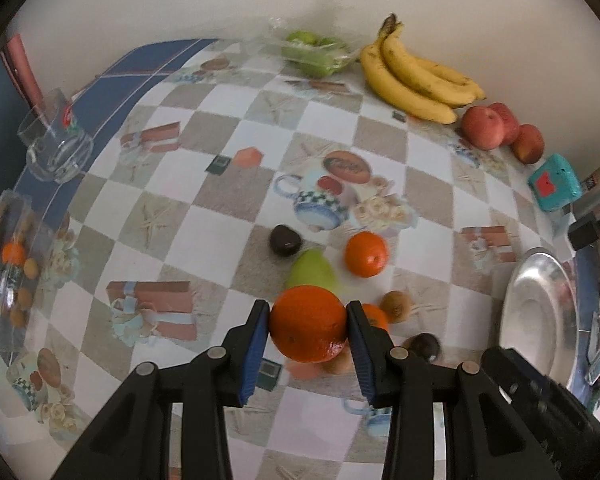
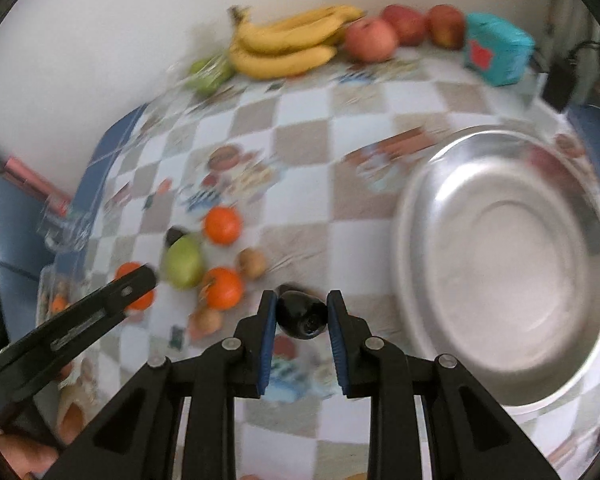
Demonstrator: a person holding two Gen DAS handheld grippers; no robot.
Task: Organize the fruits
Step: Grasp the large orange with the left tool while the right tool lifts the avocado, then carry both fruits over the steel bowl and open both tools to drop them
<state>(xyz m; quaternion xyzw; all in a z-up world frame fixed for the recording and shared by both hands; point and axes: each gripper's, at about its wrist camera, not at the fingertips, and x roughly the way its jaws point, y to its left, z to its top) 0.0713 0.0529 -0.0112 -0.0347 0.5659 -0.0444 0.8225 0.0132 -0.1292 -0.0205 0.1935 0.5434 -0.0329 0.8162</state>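
Observation:
My left gripper [image 1: 308,330] is shut on an orange [image 1: 309,329] and holds it above the checkered table. Below it lie a green pear [image 1: 312,274], a second orange [image 1: 366,254], a dark avocado [image 1: 285,240] and a kiwi [image 1: 397,306]. My right gripper [image 2: 302,316] is shut on a dark avocado [image 2: 302,315], left of the steel bowl [image 2: 508,264]. In the right wrist view the pear [image 2: 183,266], two oranges [image 2: 222,225] [image 2: 222,288] and a kiwi [image 2: 252,263] lie left of it. The left gripper's finger [image 2: 128,290] shows there too.
Bananas [image 1: 416,78], red apples [image 1: 496,128] and a tray of green fruit [image 1: 316,52] line the back wall. A teal box [image 1: 554,182] stands at the right. A glass mug [image 1: 56,140] and a clear container [image 1: 12,272] stand at the left edge. The steel bowl [image 1: 540,316] is at the right.

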